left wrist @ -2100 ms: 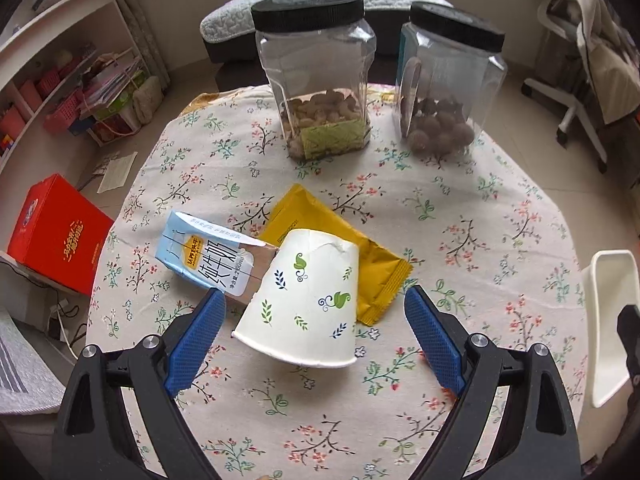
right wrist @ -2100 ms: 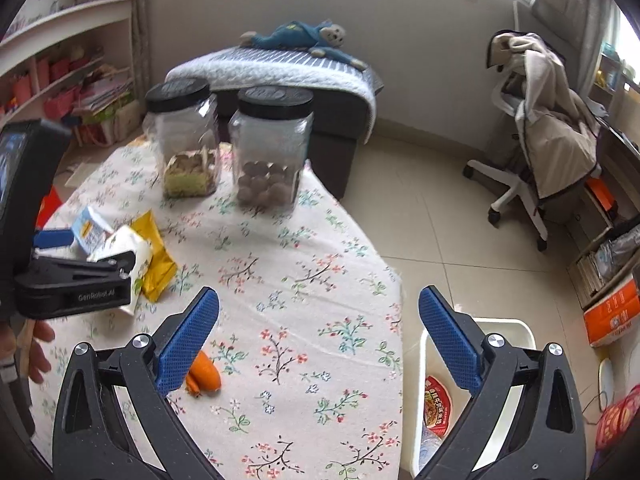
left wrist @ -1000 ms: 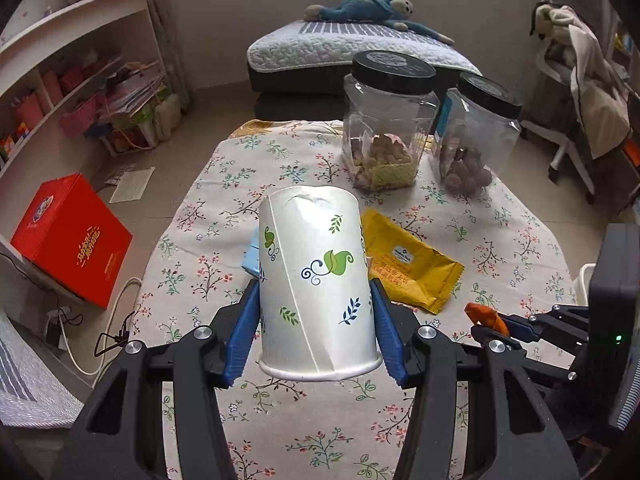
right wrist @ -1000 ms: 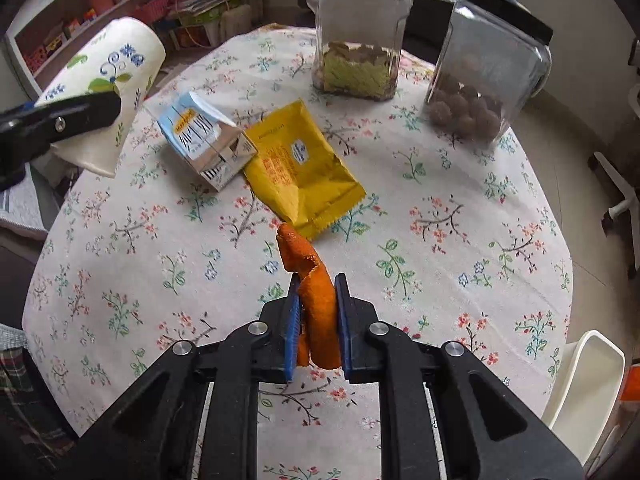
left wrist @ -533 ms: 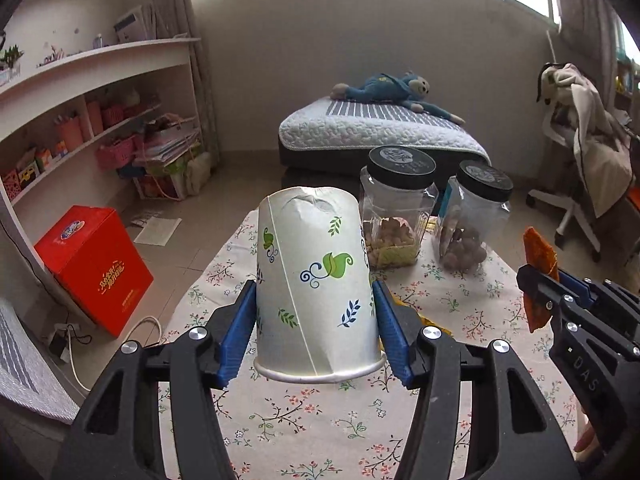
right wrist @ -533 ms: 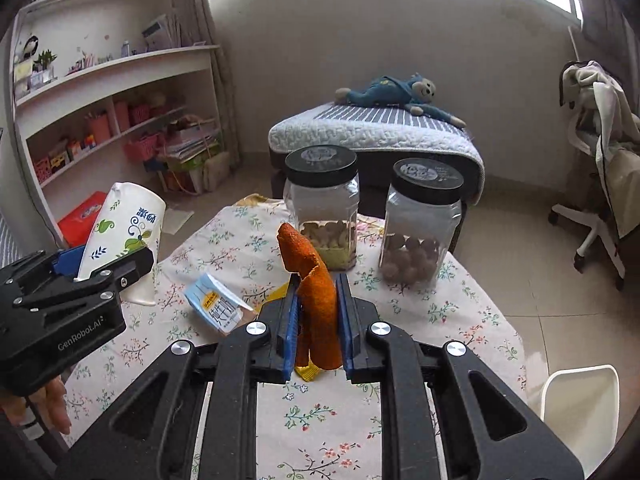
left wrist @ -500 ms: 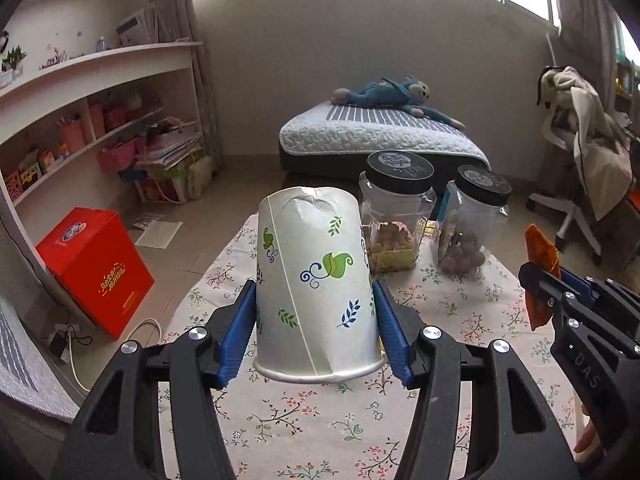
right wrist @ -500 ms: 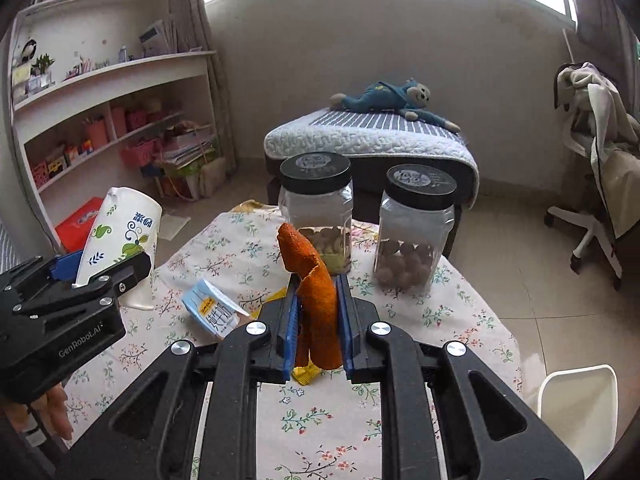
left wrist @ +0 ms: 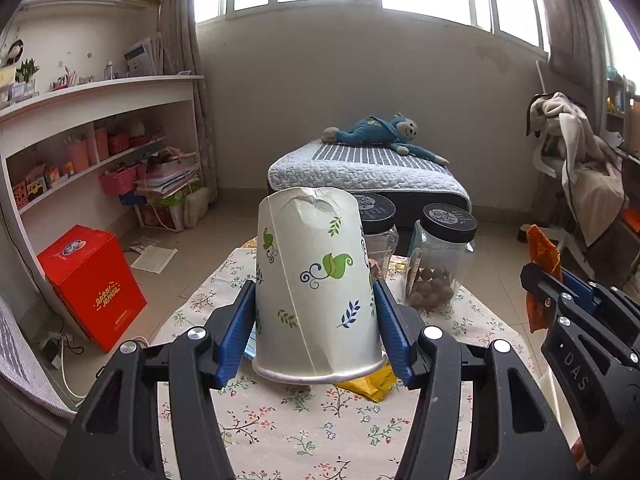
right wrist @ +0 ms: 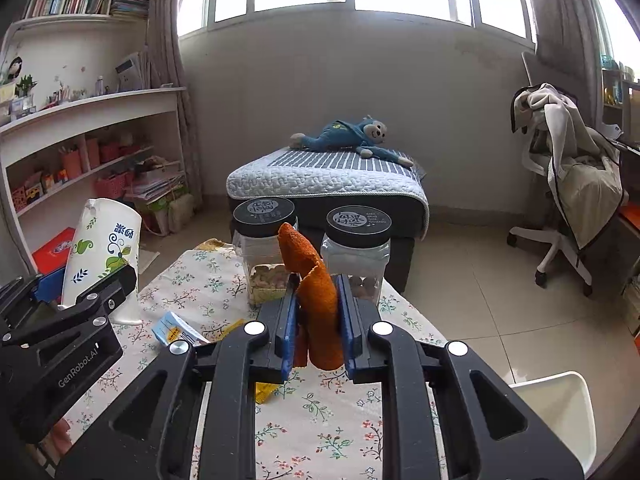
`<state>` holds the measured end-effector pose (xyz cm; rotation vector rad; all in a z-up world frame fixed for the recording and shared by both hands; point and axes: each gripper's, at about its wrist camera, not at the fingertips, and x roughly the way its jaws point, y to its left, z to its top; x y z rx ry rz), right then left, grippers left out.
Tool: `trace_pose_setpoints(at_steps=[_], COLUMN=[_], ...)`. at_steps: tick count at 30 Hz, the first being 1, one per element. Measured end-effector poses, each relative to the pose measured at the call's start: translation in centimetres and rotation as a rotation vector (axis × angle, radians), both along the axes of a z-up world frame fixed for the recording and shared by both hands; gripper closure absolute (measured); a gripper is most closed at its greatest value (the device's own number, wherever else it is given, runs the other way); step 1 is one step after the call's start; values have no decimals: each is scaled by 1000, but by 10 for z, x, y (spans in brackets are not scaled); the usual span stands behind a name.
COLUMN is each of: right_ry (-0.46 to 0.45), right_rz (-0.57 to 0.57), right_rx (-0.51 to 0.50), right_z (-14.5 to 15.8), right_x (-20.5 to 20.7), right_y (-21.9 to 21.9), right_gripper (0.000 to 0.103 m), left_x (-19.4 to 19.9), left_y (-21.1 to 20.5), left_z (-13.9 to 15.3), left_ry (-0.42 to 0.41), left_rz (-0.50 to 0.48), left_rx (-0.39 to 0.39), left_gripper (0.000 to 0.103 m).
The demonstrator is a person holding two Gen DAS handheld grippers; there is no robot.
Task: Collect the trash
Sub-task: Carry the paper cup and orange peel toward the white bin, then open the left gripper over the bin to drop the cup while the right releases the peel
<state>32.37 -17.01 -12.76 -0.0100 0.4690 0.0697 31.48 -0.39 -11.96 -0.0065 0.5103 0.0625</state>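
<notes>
My left gripper (left wrist: 314, 326) and right gripper (right wrist: 316, 322) are black plastic with blue pads (left wrist: 236, 330), shiny silver screws and white letters.

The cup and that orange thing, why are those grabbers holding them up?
A person is collecting trash with two hand-held tools. The left gripper is shut on the paper cup, held upside down above the table. The right gripper is shut on the orange peel. A milk carton and yellow wrapper lie on the table.
</notes>
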Motion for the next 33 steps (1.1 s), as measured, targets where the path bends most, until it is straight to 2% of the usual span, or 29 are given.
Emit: trace_pose_setpoints(at_steps=[24, 33], right_ry=[-20, -26], right_rz=[-125, -198], right_rx=[-28, -46], right_z=[13, 18], right_x=[-31, -46], right_y=[-81, -122], right_gripper=[83, 83], left_x=[-11, -12], left_y=[-88, -127], left_z=[1, -6], left_ry=[-20, -1], left_rz=[-143, -208], left_rx=[-9, -2], left_gripper=[45, 45])
